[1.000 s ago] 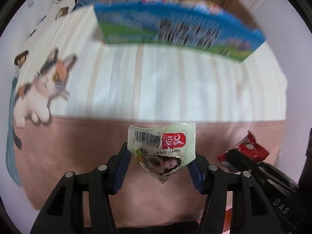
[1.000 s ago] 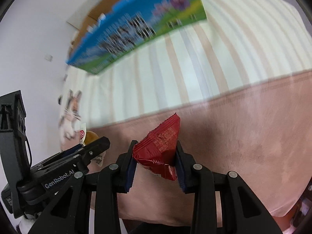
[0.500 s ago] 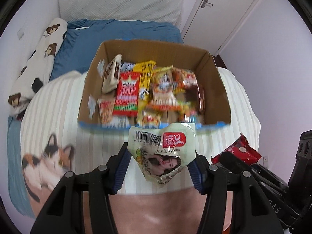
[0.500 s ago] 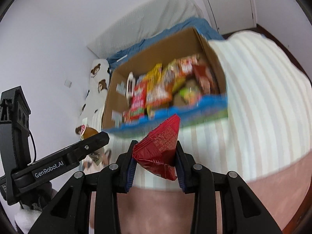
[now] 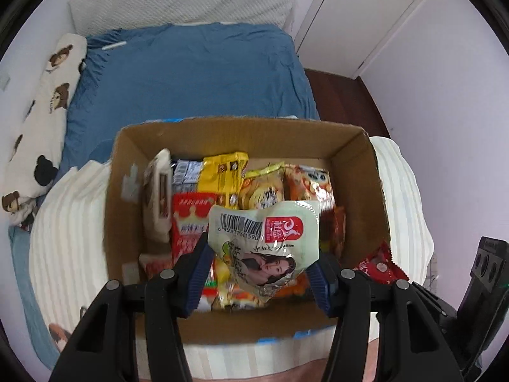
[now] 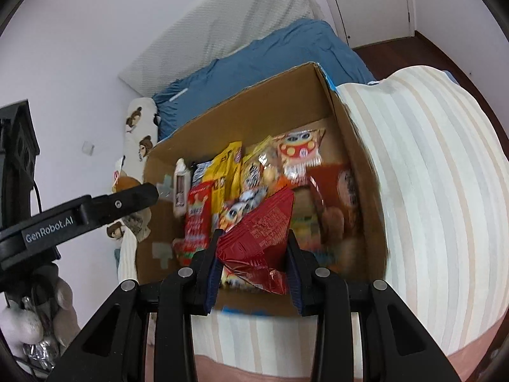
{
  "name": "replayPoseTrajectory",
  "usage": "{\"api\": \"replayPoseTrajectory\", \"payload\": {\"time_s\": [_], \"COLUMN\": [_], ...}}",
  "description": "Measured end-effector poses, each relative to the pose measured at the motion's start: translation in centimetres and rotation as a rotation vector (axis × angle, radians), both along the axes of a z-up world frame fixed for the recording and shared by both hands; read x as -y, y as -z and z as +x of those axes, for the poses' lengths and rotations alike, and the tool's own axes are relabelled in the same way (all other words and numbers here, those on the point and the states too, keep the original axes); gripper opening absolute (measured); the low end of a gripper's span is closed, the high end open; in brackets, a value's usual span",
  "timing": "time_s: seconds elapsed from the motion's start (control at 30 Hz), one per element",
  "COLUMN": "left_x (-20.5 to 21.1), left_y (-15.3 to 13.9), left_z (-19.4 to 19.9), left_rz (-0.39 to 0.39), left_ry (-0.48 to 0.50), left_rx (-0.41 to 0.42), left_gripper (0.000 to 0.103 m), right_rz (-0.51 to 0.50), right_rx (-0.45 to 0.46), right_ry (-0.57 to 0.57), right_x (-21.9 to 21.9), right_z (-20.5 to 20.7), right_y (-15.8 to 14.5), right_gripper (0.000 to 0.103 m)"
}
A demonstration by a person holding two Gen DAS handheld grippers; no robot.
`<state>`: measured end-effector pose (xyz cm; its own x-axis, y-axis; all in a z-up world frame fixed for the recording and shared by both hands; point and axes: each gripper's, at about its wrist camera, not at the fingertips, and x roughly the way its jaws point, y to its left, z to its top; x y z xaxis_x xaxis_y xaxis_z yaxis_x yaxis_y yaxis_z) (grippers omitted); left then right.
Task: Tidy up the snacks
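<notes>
An open cardboard box (image 5: 353, 146) (image 6: 254, 105) holding several snack packets sits on a striped blanket. My left gripper (image 5: 259, 269) is shut on a pale green snack pouch (image 5: 264, 238) with a barcode and a red label, held above the box's near half. My right gripper (image 6: 253, 259) is shut on a red snack packet (image 6: 257, 235), also over the box's near edge. The red snack packet (image 5: 380, 265) and part of the right gripper show at the right of the left wrist view. One finger of the left gripper (image 6: 95, 207) crosses the right wrist view at the left.
The box rests on a cream striped blanket (image 5: 63, 222) (image 6: 429, 175) over a bed with a blue sheet (image 5: 191, 73). A bear-print pillow (image 5: 41, 111) lies along the left wall. A white door (image 5: 359, 16) and dark wood floor (image 5: 346, 95) are at the right.
Both grippers have travelled forward and up with their packets, from over the pink blanket edge to above the open box. The box now fills the lower middle of both views.
</notes>
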<state>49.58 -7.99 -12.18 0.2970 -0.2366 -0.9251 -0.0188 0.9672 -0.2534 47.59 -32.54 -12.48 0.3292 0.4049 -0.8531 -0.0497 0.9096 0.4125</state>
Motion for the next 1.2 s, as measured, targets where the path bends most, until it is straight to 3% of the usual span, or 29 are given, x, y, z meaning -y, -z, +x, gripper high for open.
{"api": "replayPoseTrajectory", "payload": {"time_s": [0.23,0.3,0.33,0.37,0.57,0.87,1.2], "left_x": [0.8,0.9,1.0,1.0,-0.2,-2.1,-3.7], "left_y": [4.3,5.8,6.3,6.8,7.5,6.9,5.5], "left_z": [5.0,5.8,5.9,5.9,4.9,2.2,-1.9], "left_rz": [-0.018,-0.010,0.005,0.030,0.035,0.082,0.102], "left_ry": [0.039,0.049,0.055,0.054,0.025,-0.017,-0.064], "left_rx": [-0.149,-0.182,-0.192,-0.203,-0.192,-0.178,-0.132], "left_gripper": [0.055,0.055,0.056,0.060,0.092,0.093,0.093], "right_rz": [-0.030,-0.045,-0.050,-0.060,-0.140,-0.243,-0.303], "right_rx": [-0.064,-0.110,-0.123,-0.131,-0.146,-0.152,-0.099], "right_ry": [-0.011,-0.026,-0.024,-0.025,-0.027,-0.042,-0.066], "right_x": [-1.0,-1.5,-1.6,-1.7,-1.7,-1.9,-3.0], "right_z": [4.4,5.5,5.9,6.1,6.3,5.5,3.0], "right_y": [2.0,3.1,3.5,3.9,5.0,5.4,3.2], "right_gripper": [0.040,0.065,0.088,0.091,0.094,0.095,0.095]}}
